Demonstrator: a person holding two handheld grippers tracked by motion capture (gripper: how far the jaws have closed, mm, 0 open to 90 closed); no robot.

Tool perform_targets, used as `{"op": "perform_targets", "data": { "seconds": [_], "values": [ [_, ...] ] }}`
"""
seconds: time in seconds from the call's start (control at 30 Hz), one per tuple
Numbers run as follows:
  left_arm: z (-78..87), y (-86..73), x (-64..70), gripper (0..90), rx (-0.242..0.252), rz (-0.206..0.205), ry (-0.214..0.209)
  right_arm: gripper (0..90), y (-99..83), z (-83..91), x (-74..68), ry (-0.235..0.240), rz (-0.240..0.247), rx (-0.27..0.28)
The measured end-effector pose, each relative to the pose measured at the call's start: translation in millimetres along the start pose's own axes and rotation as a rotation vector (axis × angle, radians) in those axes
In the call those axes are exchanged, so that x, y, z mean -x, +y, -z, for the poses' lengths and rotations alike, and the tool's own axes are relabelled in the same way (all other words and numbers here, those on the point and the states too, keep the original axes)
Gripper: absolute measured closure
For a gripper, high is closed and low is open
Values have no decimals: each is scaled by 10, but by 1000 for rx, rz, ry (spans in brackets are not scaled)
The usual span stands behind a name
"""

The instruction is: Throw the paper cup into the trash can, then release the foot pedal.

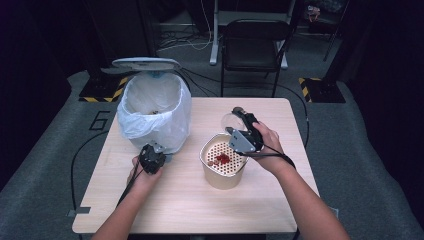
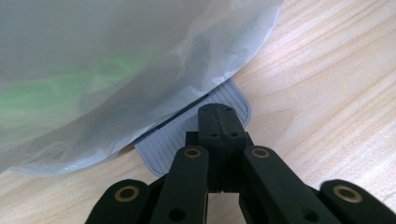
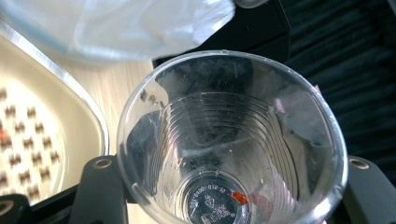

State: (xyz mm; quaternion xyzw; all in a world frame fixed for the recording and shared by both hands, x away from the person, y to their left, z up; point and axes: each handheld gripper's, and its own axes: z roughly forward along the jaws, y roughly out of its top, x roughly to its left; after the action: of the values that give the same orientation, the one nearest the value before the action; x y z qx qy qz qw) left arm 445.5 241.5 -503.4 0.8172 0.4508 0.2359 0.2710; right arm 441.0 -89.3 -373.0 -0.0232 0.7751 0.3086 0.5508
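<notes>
A bin (image 1: 155,107) lined with a white bag stands at the table's back left, its lid (image 1: 146,63) raised. My left gripper (image 1: 151,159) is at its base, jaws shut. In the left gripper view its tips (image 2: 218,109) rest on the grey ribbed pedal (image 2: 168,147) under the bag (image 2: 116,70). My right gripper (image 1: 240,120) is shut on a clear plastic cup (image 1: 231,120), tilted just behind a cream container (image 1: 222,176). The container's perforated insert (image 1: 223,156) carries red bits (image 1: 222,159). The cup (image 3: 231,140) sits between the right gripper's (image 3: 233,186) jaws, with a red scrap (image 3: 239,198) at its bottom.
A black folding chair (image 1: 255,45) stands beyond the table's far edge, with cables on the floor around it. The container's rim (image 3: 70,88) lies close left of the cup in the right gripper view. Bare wood (image 1: 190,205) stretches across the table's front.
</notes>
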Motion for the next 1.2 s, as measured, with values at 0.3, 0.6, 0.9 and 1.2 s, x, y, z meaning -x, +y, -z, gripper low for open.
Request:
{"op": "perform_targets", "data": {
  "seconds": [0.3,0.6,0.9,1.2],
  "values": [
    [0,0,-1,900,0,0,-1,379,-12,-41,215,97,-353,50],
    [-4,-1,1,900,5,7,1,384,67,-32,390,291,-674,95],
    [6,1,-6,900,-8,-5,-1,389,507,-91,683,407,-846,112],
    [8,-4,11,900,-14,25,-9,389,883,-297,859,448,-844,126]
  ]
}}
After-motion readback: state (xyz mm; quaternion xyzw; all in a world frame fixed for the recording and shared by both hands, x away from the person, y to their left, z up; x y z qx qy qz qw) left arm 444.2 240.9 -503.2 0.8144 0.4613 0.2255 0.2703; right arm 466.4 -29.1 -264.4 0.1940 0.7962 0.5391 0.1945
